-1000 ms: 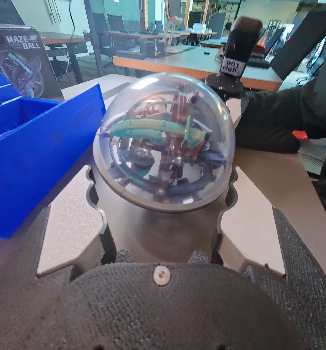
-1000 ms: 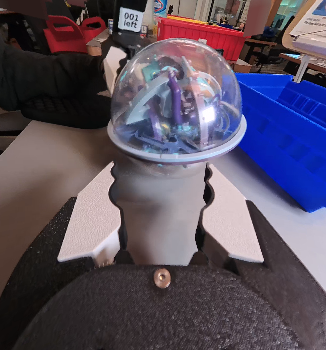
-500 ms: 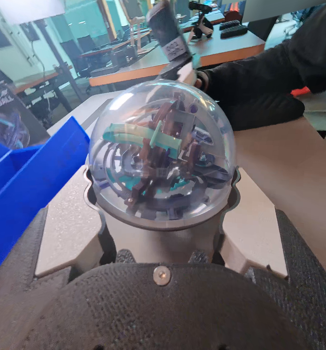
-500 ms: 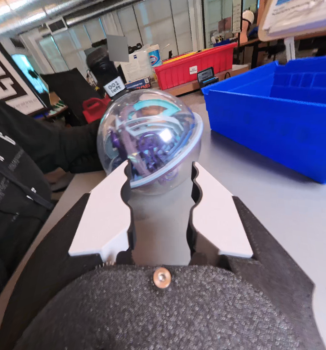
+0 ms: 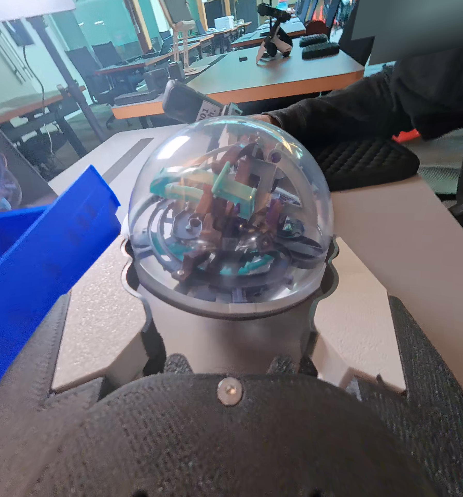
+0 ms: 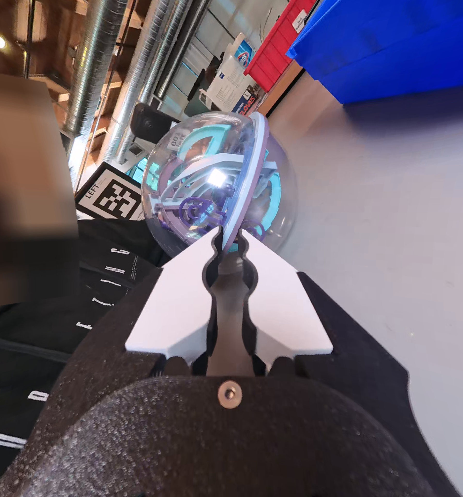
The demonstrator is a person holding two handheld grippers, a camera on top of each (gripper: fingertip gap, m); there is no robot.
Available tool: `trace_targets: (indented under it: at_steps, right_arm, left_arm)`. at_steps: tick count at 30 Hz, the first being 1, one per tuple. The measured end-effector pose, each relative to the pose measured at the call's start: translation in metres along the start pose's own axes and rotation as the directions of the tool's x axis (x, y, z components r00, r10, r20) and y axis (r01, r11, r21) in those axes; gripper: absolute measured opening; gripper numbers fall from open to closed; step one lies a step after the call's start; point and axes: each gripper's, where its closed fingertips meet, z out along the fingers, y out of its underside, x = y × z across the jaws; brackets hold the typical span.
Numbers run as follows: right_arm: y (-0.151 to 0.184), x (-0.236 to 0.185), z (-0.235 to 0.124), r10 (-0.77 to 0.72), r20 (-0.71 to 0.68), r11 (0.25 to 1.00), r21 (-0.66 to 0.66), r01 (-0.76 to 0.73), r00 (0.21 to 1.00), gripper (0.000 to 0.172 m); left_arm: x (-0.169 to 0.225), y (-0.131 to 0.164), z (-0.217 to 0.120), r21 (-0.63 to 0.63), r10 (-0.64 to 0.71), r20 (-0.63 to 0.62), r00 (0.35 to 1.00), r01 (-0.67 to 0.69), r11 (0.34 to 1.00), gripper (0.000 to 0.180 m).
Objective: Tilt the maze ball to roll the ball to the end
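Vs. approx. a sec ago: right gripper [image 6: 229, 236] rolled sideways, jaws gone from wide to nearly closed, pinching grey-purple rim of clear plastic maze ball w/ teal, purple and brown tracks [image 5: 229, 212]. Left gripper [image 5: 229, 258] unchanged: jaws wide, pads against sphere's sides, sphere held above grey table [image 6: 386, 242]. Blue plastic bin [image 5: 37, 255] just beside. Beyond: black-white marker board [image 6: 109, 199], red bin [image 6: 273, 53] w/ label; text present, not transcribed.
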Motion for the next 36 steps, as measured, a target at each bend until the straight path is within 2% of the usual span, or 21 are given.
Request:
trace_targets:
  at_steps: [3, 7, 11, 14, 18, 22, 25, 27, 29, 31, 34, 36]
  right_arm:
    - [-0.002, 0.004, -0.002, 0.029, -0.032, 0.999, 0.032, -0.028, 0.999, 0.008]
    - [-0.006, 0.009, -0.009, 0.063, -0.081, 0.993, 0.105, -0.055, 0.995, 0.008]
    - [-0.016, 0.015, -0.024, 0.072, -0.143, 0.979, 0.201, -0.042, 0.987, 0.007]
    - [-0.021, 0.020, -0.034, 0.070, -0.191, 0.971, 0.238, -0.023, 0.979, 0.006]
    - [-0.021, 0.020, -0.035, 0.056, -0.213, 0.969, 0.249, -0.002, 0.976, 0.007]
    - [-0.020, 0.017, -0.035, 0.037, -0.221, 0.968, 0.250, 0.020, 0.974, 0.007]
    - [-0.021, 0.016, -0.036, 0.038, -0.222, 0.965, 0.261, 0.022, 0.974, 0.007]
    - [-0.021, 0.014, -0.036, 0.030, -0.234, 0.963, 0.267, 0.035, 0.972, 0.007]
    - [-0.021, 0.013, -0.036, 0.035, -0.257, 0.961, 0.273, 0.037, 0.966, 0.006]
    - [-0.020, 0.013, -0.036, 0.063, -0.275, 0.956, 0.292, 0.020, 0.959, 0.006]
    - [-0.017, 0.014, -0.039, 0.103, -0.307, 0.945, 0.328, 0.004, 0.946, 0.006]
    - [-0.015, 0.015, -0.041, 0.123, -0.313, 0.937, 0.350, -0.006, 0.942, 0.006]
  left_arm:
    - [-0.008, 0.000, -0.006, 0.055, -0.145, 0.017, 0.989, 0.144, 0.988, 0.131]
    - [-0.024, -0.003, -0.024, 0.168, -0.389, 0.036, 0.921, 0.378, 0.910, 0.108]
    - [-0.036, 0.010, -0.032, 0.151, -0.504, 0.088, 0.859, 0.488, 0.859, 0.089]
    - [-0.033, 0.011, -0.029, 0.142, -0.511, 0.071, 0.857, 0.498, 0.855, 0.080]
    - [-0.033, -0.001, -0.031, 0.179, -0.455, 0.094, 0.886, 0.434, 0.883, 0.066]
    - [-0.041, -0.041, -0.060, 0.359, -0.387, 0.177, 0.905, 0.307, 0.881, 0.040]
    - [-0.054, -0.049, -0.081, 0.429, -0.430, 0.256, 0.866, 0.297, 0.853, 0.018]
    - [-0.060, -0.030, -0.081, 0.375, -0.495, 0.291, 0.819, 0.378, 0.846, 0.000]
    - [-0.069, -0.001, -0.078, 0.310, -0.557, 0.367, 0.745, 0.467, 0.828, 0.000]
    - [-0.070, 0.020, -0.070, 0.258, -0.610, 0.390, 0.690, 0.553, 0.792, 0.000]
    - [-0.054, 0.027, -0.045, 0.204, -0.674, 0.299, 0.676, 0.644, 0.737, 0.000]
    - [-0.044, 0.022, -0.031, 0.201, -0.710, 0.225, 0.668, 0.681, 0.704, 0.012]
